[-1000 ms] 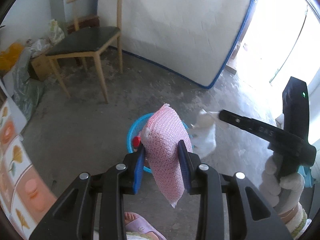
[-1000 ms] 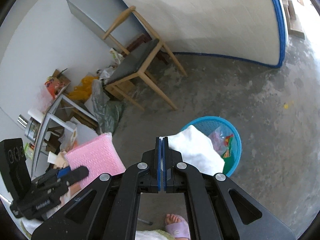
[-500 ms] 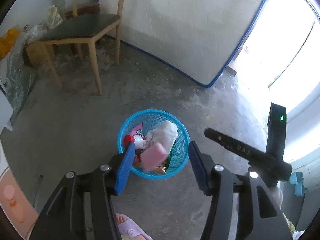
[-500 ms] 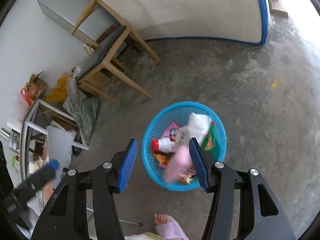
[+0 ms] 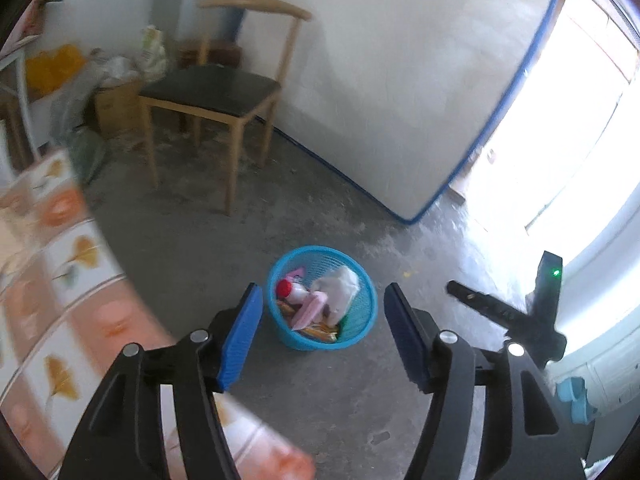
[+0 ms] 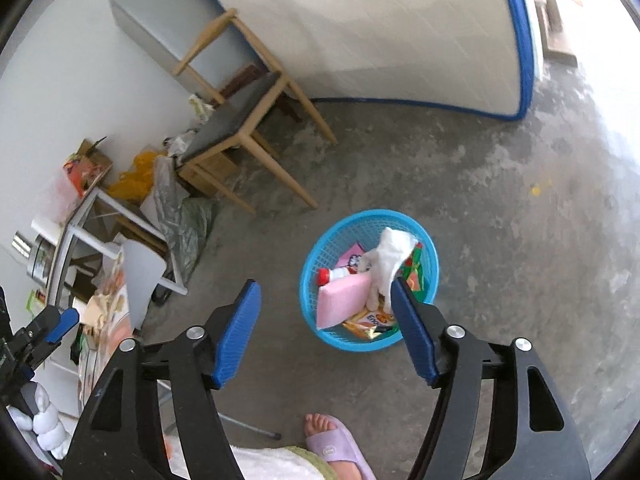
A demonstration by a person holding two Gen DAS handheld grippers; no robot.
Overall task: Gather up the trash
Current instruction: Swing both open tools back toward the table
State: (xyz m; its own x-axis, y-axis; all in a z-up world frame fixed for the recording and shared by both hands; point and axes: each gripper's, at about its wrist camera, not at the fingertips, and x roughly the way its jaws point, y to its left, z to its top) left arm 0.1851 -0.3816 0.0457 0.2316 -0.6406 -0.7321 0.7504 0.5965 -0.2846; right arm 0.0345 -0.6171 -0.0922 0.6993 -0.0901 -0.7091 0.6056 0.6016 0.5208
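A blue plastic basket [image 5: 360, 332] [image 6: 316, 260] stands on the concrete floor below both grippers. Inside lie a pink sponge [image 6: 340, 300] [image 5: 310, 310], a white crumpled bag [image 6: 394, 252] [image 5: 340, 284], a red-capped bottle [image 6: 334, 274] [image 5: 290, 289] and snack wrappers [image 6: 370, 322]. My left gripper [image 5: 324, 338] hangs above the basket, its jaws opening and holding nothing. My right gripper [image 6: 326, 330] is likewise high over the floor, jaws opening with nothing between them. The right gripper [image 5: 504, 312] shows at the right of the left wrist view, the left gripper [image 6: 48, 330] at the left of the right wrist view.
A wooden chair [image 5: 216, 92] [image 6: 240, 120] stands by a white mattress [image 5: 400, 80] leaning on the wall. Boxes and bags [image 6: 132, 184] pile up behind the chair. A patterned tablecloth [image 5: 52, 300] fills the left. A foot in a purple slipper [image 6: 340, 444] is below.
The left gripper let go of the pink sponge and the right gripper released the white bag; both now lie in the basket. Both grippers opened wide, and the left one drew back and up.
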